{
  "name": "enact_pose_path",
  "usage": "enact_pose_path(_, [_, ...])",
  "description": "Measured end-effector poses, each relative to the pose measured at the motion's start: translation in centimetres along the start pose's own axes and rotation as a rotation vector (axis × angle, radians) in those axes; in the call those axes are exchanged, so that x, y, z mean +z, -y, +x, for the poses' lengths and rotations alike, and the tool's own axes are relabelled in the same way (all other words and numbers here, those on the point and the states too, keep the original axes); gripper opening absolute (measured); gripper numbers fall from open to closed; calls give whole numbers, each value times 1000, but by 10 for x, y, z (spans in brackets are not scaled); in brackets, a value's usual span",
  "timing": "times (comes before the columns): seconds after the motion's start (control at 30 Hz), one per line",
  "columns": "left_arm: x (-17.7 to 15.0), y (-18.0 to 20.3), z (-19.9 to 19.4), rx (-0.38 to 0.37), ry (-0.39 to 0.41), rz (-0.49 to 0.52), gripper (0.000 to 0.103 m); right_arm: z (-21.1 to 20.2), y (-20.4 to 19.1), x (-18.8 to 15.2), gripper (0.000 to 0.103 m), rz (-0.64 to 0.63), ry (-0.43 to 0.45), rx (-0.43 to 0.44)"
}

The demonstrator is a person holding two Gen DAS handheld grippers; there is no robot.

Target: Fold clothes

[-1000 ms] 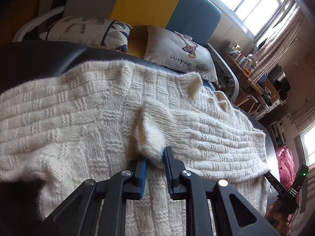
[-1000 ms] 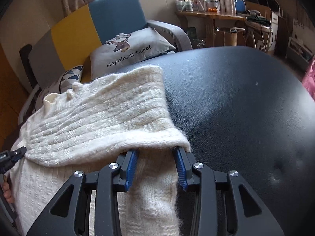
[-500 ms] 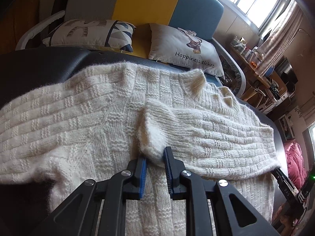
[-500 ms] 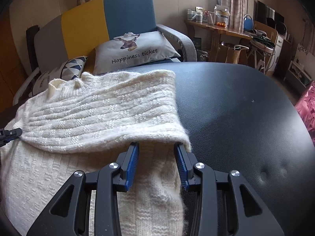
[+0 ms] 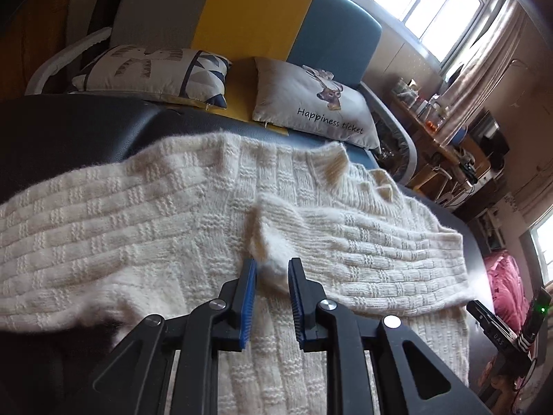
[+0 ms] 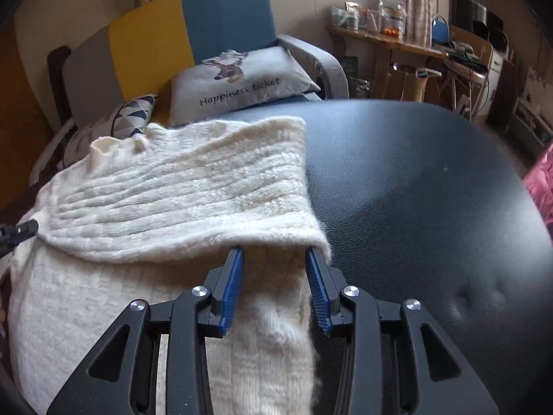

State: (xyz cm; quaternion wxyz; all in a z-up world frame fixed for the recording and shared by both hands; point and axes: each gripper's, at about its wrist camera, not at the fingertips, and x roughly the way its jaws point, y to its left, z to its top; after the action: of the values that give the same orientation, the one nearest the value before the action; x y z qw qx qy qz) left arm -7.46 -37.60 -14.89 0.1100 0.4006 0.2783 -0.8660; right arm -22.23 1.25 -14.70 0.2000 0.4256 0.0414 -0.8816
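The cream knit sweater [image 5: 145, 228] lay spread over a black padded surface [image 6: 414, 186], with one sleeve [image 5: 363, 252] folded across the body.

Left tongs [image 5: 272, 269]: the blue-padded jaws stood a little apart, with the sleeve's cuff [image 5: 273, 263] lying between them. Whether the pads actually pinched the cuff could not be determined. The sweater body extended beneath and to both sides of these tongs; the ribbed collar [image 5: 331, 166] stood up beyond them.

Right tongs [image 6: 274, 259]: the jaws stood clearly apart, with the tips at the folded edge of the sleeve and the knit fabric running between and under them. No grip on the cloth was evident. Bare black surface lay immediately to the right of these tongs.

Further out, beyond the sweater, a grey cushion printed "Happiness ticket" [image 6: 242, 83] rested on a sofa with yellow and blue back panels [image 5: 293, 31]. A second, patterned cushion [image 5: 152, 72] lay to its left. A wooden table [image 6: 390, 45] with jars stood beyond the right tongs.
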Motion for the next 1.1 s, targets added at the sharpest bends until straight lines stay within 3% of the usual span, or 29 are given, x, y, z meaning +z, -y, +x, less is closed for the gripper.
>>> enact_pose_path(0.1, [9,-14,-3,-38,4,-38,20,-21,-7,6,40,-48,30,23])
enact_pose_path(0.2, [18,-19,5,-51,-14,-56,21,-29,-18,17,53,-83,58,28])
enact_pose_path(0.5, [39,4,55,-18,-101,31,26,17,-52,31,55,-136,7,32])
enact_pose_path(0.6, [40,8,56,2,-76,59,26,26,-51,29,55,-130,-6,29])
enact_pose_path(0.73, [33,24,53,84,-40,163,10,31,-48,24,55,-126,-11,18])
enact_pose_path(0.9, [26,37,42,156,11,225,6,35,-47,18,55,-138,-22,3])
enact_pose_path(1.1, [30,43,18,189,77,257,6,26,-48,26,55,-147,1,-4])
